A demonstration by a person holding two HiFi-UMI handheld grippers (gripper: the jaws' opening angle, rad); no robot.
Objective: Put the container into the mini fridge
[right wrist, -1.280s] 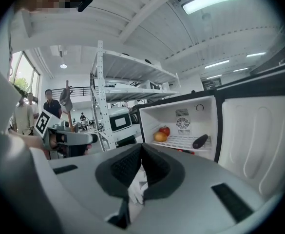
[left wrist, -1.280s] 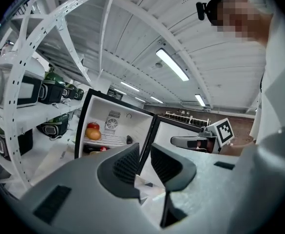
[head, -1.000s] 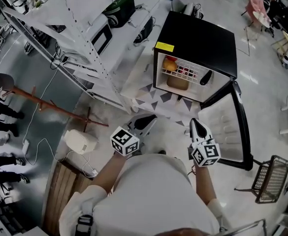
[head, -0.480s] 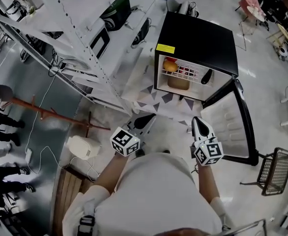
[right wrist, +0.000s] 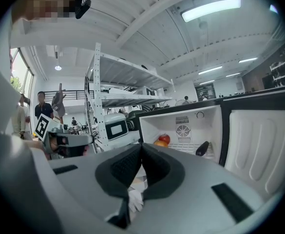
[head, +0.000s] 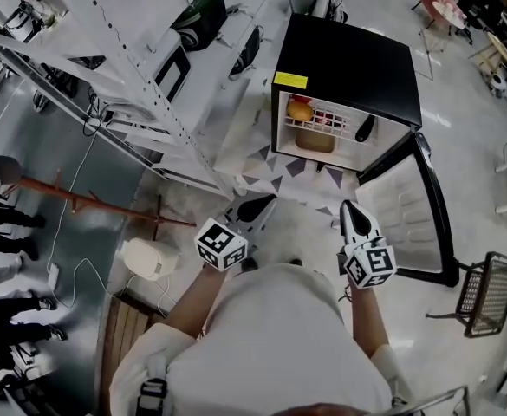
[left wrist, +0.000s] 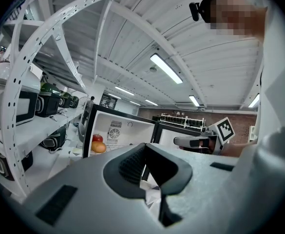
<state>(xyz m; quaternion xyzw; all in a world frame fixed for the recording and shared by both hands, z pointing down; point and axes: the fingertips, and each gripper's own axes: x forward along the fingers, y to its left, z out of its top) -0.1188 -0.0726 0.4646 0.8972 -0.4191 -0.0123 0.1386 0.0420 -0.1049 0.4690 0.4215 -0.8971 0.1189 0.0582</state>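
Observation:
The black mini fridge (head: 348, 63) stands on the floor ahead with its door (head: 409, 219) swung wide open to the right. Inside, a tan container (head: 315, 142) sits under the wire shelf. On the shelf are an orange and a red fruit (head: 300, 111) and a dark object (head: 364, 131). My left gripper (head: 269, 202) and right gripper (head: 347, 206) are held side by side short of the fridge, both shut and empty. The left gripper view shows its closed jaws (left wrist: 144, 146) pointing at the fridge fruit (left wrist: 98, 145). The right gripper view shows closed jaws (right wrist: 141, 146) below the fridge interior (right wrist: 183, 133).
A white metal rack (head: 140, 94) with a microwave and bags runs along the left. A white appliance (head: 145, 258) and a fallen wooden stand (head: 88, 202) lie on the floor at left. A wire basket (head: 483, 297) stands at right. A patterned mat (head: 275, 176) lies before the fridge. People (head: 2, 224) stand at far left.
The head view has drifted a little, so the fridge sits slightly higher in the picture. Both grippers stay close to the body, shut, with nothing in them.

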